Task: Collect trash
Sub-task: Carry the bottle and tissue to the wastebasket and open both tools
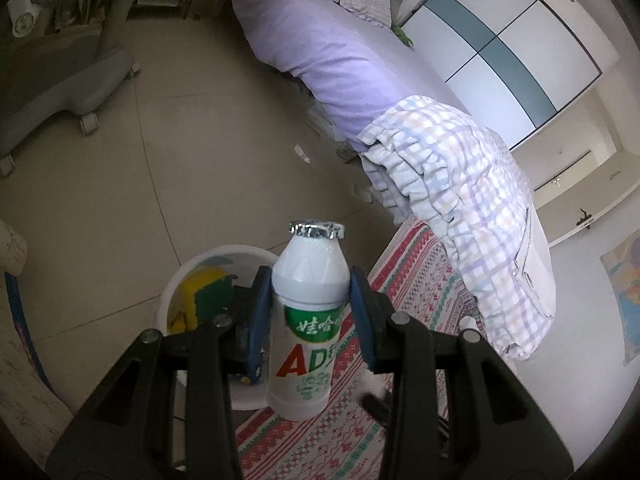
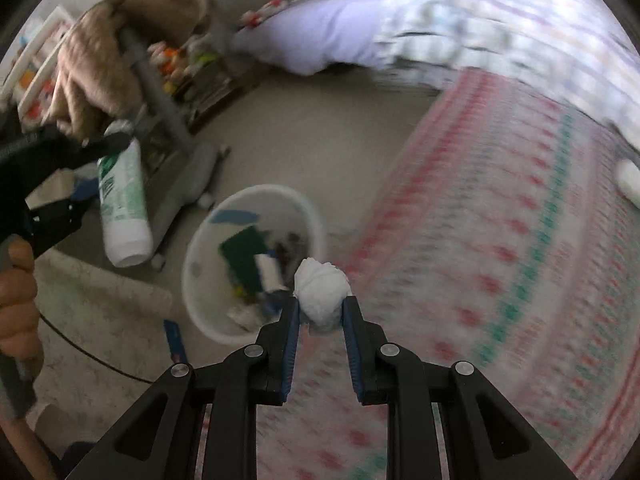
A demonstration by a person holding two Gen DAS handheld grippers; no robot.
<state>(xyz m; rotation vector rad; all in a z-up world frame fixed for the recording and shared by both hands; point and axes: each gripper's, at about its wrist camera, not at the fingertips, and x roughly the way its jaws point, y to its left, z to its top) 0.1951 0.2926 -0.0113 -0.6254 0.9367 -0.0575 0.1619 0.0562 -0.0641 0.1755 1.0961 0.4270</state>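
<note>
My left gripper (image 1: 310, 300) is shut on a white drink bottle (image 1: 306, 320) with a green label and foil lid, held upright in the air. The white trash bin (image 1: 176, 292) sits just below and left of it, with green and yellow trash inside. My right gripper (image 2: 320, 312) is shut on a crumpled white tissue ball (image 2: 322, 292), held above the patterned mat next to the bin (image 2: 200, 296). In the right wrist view the left gripper (image 2: 60, 184) holds the bottle (image 2: 124, 204) up and left of the bin.
A red and green patterned mat (image 2: 500, 260) lies on the tiled floor (image 1: 200, 160) right of the bin. A bed with a purple sheet (image 1: 340, 60) and a checked quilt (image 1: 460, 184) stands behind. A grey wheeled chair base (image 1: 60, 92) is at the left. A small white object (image 2: 630, 180) lies on the mat.
</note>
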